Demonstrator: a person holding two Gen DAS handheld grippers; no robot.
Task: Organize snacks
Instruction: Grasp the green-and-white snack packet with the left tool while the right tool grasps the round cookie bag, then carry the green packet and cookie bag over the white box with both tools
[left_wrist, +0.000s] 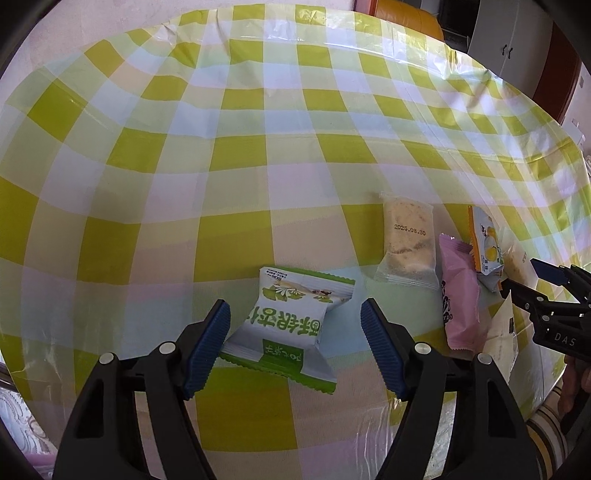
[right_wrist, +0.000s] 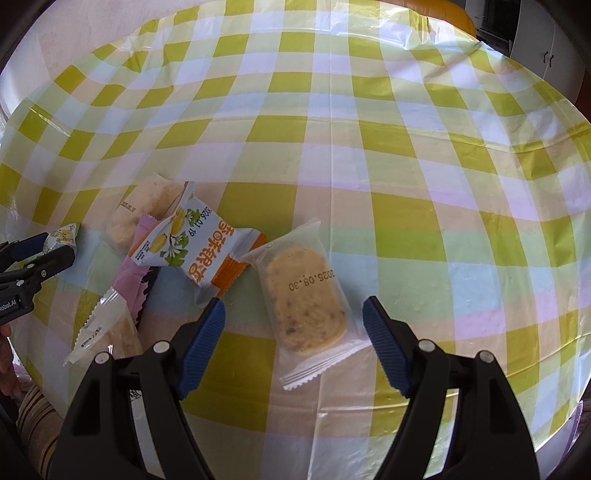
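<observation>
Straddling the green-and-white snack packet, the left gripper gapes open; the right gripper, equally open, brackets a clear-wrapped biscuit beside the orange-and-white packet. Puffy, slick wrappers may squirt sideways if pinched off-centre.

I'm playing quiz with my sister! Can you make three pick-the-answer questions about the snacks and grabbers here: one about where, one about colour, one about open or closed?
1. Where is the green-and-white packet?
A. Between the left gripper's fingers
B. On the pink packet
C. Off the tablecloth

2. What colour are the gripper pads?
A. Red
B. Blue
C. Yellow

3. How is the right gripper?
A. Shut on a cookie
B. Out of view
C. Open

Answers: 1 A, it lies between both pads. 2 B, ribbed blue. 3 C, its fingers stand wide either side of the clear cookie packet.
</observation>
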